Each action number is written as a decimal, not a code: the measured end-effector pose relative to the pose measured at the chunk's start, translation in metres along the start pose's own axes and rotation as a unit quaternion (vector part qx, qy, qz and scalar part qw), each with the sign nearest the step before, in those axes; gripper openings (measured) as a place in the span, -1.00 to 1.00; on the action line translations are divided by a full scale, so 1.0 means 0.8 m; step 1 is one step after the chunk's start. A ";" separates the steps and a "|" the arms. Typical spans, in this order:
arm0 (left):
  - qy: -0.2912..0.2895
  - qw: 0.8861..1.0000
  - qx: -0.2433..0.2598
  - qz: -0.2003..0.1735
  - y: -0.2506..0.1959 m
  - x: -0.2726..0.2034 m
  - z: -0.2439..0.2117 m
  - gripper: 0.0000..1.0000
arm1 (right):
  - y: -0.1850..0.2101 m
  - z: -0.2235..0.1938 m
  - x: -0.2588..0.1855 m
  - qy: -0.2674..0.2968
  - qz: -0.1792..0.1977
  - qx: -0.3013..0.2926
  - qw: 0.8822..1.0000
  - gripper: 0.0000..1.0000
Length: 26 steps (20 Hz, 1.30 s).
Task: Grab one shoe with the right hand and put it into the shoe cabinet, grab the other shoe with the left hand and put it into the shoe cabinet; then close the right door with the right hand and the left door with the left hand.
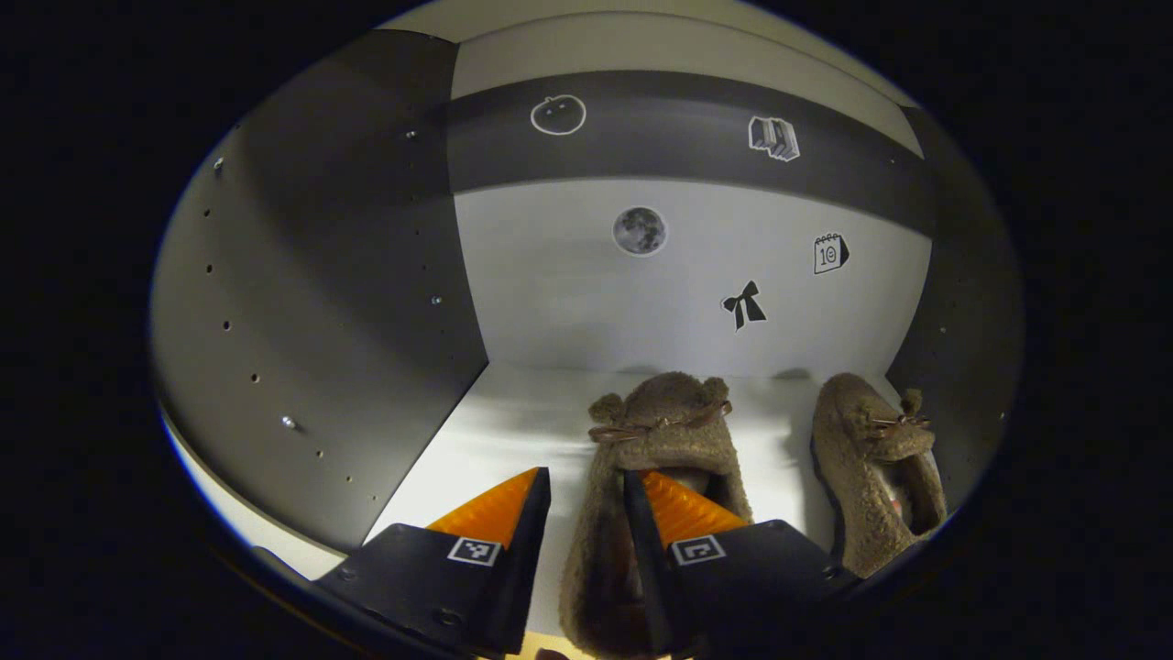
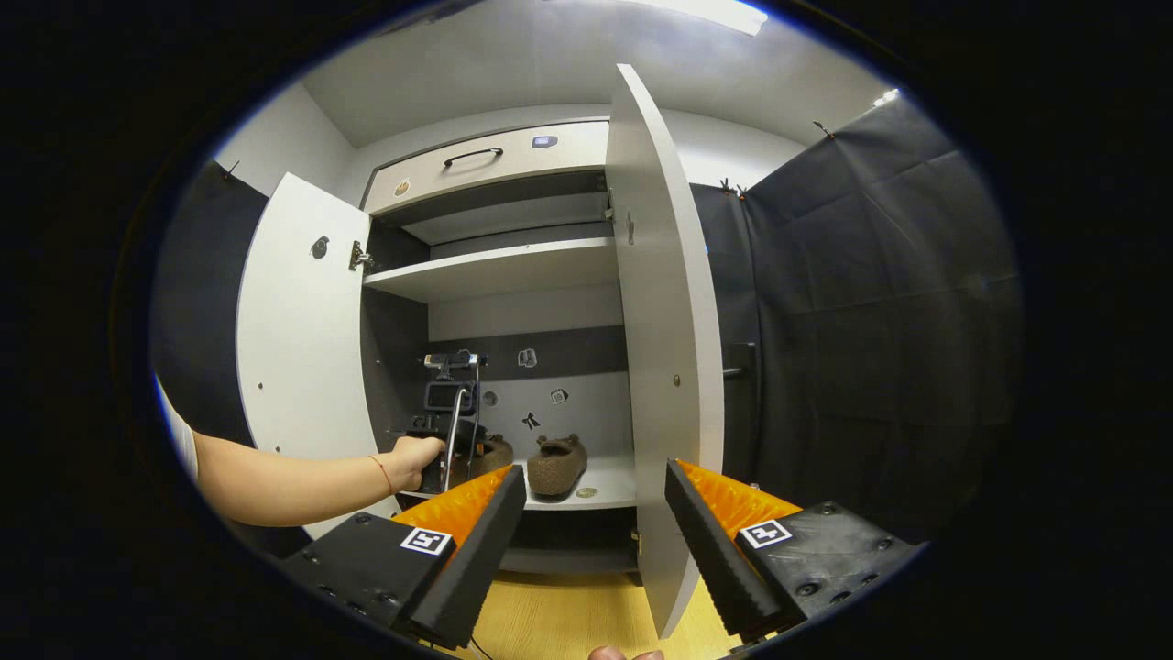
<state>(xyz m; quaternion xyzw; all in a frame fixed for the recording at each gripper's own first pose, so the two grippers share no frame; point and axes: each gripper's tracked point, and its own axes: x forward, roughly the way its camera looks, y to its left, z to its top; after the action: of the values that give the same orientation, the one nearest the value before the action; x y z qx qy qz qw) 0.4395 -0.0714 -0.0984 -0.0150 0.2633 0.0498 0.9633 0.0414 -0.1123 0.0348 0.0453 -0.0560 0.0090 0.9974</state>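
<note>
Two fuzzy brown shoes sit side by side on the pale lower shelf (image 1: 513,431) of the shoe cabinet (image 2: 495,275). Nearest in the left gripper view, the left hand-held gripper (image 1: 586,490) is open, and its fingers straddle one wall of the left shoe (image 1: 641,458): one finger is outside the shoe's left edge, the other reaches into its opening. They do not look pressed on it (the gap between the fingers is plainly wider than the wall). The shoe lies with its toe toward the back panel, a small bow across the top. Just to its right, apart from it, the right shoe (image 1: 871,467) lies close to the dark side wall, toe also pointing far. Behind both, the back panel (image 1: 568,302) carries small stickers.

In the right gripper view, the right hand-held gripper (image 2: 596,513) is open and holds nothing, hanging above a wooden floor (image 2: 568,614) in front of the cabinet. Just beyond it stands the right door (image 2: 664,348), swung wide open and seen nearly edge-on. Farther left, a person's hand (image 2: 412,458) holds the other gripper's handle inside the cabinet, beside the open left door (image 2: 298,348). Past that, both shoes rest on the shelf, with an upper shelf (image 2: 495,266) and a drawer front (image 2: 486,165) above.
</note>
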 end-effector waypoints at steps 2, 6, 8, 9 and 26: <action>-0.004 1.000 0.003 -0.019 -0.004 -0.015 -0.004 0.19 | 0.003 -0.003 -0.004 0.005 0.003 0.004 1.000 0.96; -0.046 0.998 0.018 -0.024 -0.001 -0.059 0.010 0.32 | -0.002 -0.001 -0.014 0.008 0.000 0.001 1.000 0.95; -0.075 0.997 0.022 -0.026 0.000 -0.090 0.021 0.36 | -0.011 -0.003 -0.019 0.012 -0.006 -0.005 1.000 0.95; -0.096 0.995 0.025 -0.026 0.001 -0.107 0.028 0.41 | -0.015 -0.004 -0.022 0.015 -0.010 -0.006 1.000 0.95; -0.234 0.968 0.025 -0.083 0.013 -0.390 -0.055 0.93 | -0.217 0.025 0.031 0.027 -0.140 -0.016 0.990 0.95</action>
<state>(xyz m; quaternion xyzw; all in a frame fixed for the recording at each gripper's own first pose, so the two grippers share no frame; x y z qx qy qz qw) 0.1488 -0.0908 0.0222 -0.0006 0.0298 -0.0345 0.9990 0.0679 -0.2868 0.0418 0.0367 -0.0225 -0.1303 0.9905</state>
